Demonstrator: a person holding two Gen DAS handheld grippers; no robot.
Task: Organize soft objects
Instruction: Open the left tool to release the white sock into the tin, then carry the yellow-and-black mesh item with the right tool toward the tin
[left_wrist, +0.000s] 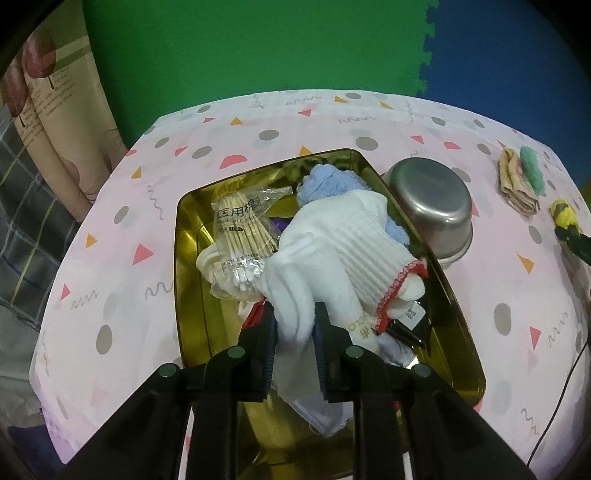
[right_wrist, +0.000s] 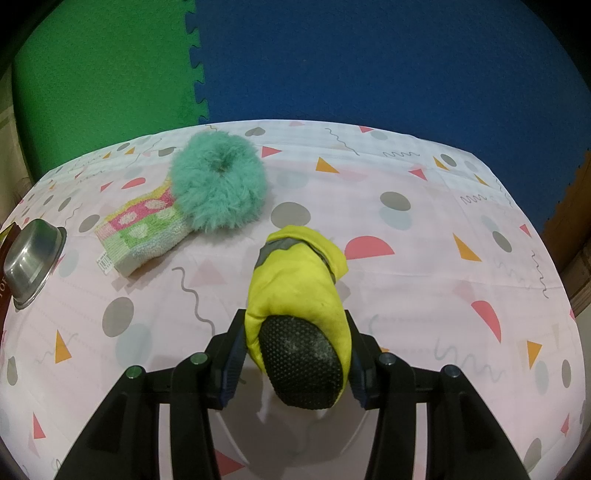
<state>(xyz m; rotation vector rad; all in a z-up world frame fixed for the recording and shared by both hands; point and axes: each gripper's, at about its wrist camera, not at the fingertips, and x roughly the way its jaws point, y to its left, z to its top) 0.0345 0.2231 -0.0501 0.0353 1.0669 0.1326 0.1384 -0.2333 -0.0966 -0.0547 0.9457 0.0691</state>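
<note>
Left tool (left_wrist: 293, 332) pinches a white cloth (left_wrist: 295, 314) low over the gold tin (left_wrist: 184, 236). Right tool (right_wrist: 295, 350) grips a yellow bootie (right_wrist: 295, 288), long axis pointing far; the tin lies to its left.

1. My left gripper (left_wrist: 293, 332) is matte black plastic: two broad arms rise from the bottom corners of the frame and narrow toward the middle.
2. Its fingers (left_wrist: 258, 343) are black with dark blue ribbed pads on the inner faces.
3. Four round dull-green screw heads sit in a row across its arms, low in the frame.
4. My right gripper (right_wrist: 295, 343) is built the same: black arms spreading from the bottom corners, angular black fingers (right_wrist: 232, 347).
5. Its pads are dark blue too, ribbed along the inner edge.
6. It also shows four round greenish-grey screw heads, two on each side.
</note>
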